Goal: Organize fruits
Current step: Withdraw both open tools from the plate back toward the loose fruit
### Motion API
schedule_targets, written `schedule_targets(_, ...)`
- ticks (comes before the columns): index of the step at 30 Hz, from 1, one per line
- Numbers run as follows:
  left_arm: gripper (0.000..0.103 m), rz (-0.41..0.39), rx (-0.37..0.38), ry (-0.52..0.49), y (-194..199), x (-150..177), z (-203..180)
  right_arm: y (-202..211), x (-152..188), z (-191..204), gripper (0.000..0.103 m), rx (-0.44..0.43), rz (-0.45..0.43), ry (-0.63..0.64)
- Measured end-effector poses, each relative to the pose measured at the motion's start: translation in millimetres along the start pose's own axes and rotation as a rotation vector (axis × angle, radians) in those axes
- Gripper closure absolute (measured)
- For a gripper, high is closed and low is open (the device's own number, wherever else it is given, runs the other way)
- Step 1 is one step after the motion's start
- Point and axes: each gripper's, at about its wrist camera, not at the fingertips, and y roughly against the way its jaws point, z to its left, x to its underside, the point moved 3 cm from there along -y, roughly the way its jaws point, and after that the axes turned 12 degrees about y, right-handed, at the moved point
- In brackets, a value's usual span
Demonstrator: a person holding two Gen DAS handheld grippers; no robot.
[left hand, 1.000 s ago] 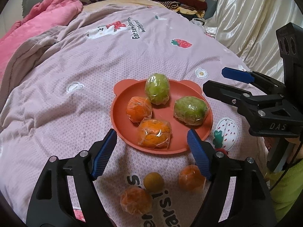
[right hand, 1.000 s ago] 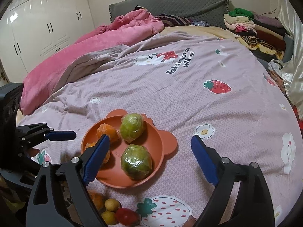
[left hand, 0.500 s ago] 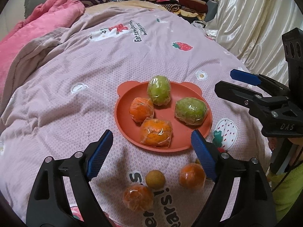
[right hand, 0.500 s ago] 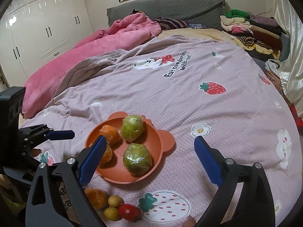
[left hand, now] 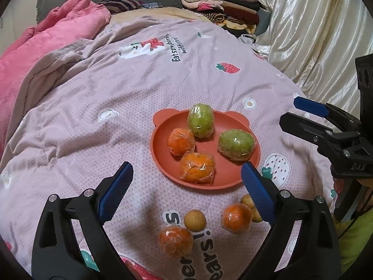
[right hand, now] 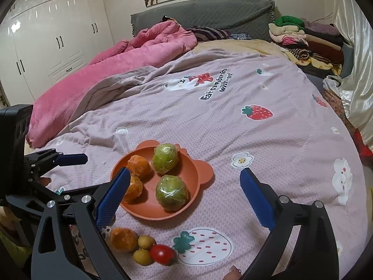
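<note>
An orange bear-eared plate (left hand: 160,156) (right hand: 198,170) lies on the bedspread. It holds two wrapped green fruits (left hand: 201,120) (left hand: 236,145) and two wrapped oranges (left hand: 181,141) (left hand: 197,168). On the spread in front of it lie two more wrapped oranges (left hand: 175,240) (left hand: 236,217) and small yellow-brown fruits (left hand: 195,220). The right wrist view also shows a cherry tomato (right hand: 162,254). My left gripper (left hand: 187,193) is open and empty above the loose fruits. My right gripper (right hand: 184,196) is open and empty over the plate's near right side.
The pink-purple printed bedspread (left hand: 116,81) covers the bed. A pink quilt (right hand: 130,60) is heaped at the far left. Folded clothes (right hand: 303,39) are stacked at the far right by a cream curtain (left hand: 314,35). White wardrobes (right hand: 46,35) stand at the left.
Both grippers have drawn back and up from the plate, so more of the loose fruits in front of it shows. Both stay open. The fruits have not moved.
</note>
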Motion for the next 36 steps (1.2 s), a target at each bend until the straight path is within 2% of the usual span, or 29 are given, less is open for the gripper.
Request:
schedule_targets(6, 0.01, 0.0, 0.004, 0.007, 1.2, 0.3, 0.1, 3.8, 1.3, 1.8, 0.008, 0.006, -0.005, 0.0)
schedule_targets(36, 0.01, -0.057, 0.001, 0.038, 26.9, 0.9, 9.6, 35.4, 11.7, 7.2, 0.006, 0.032, -0.027, -0.015)
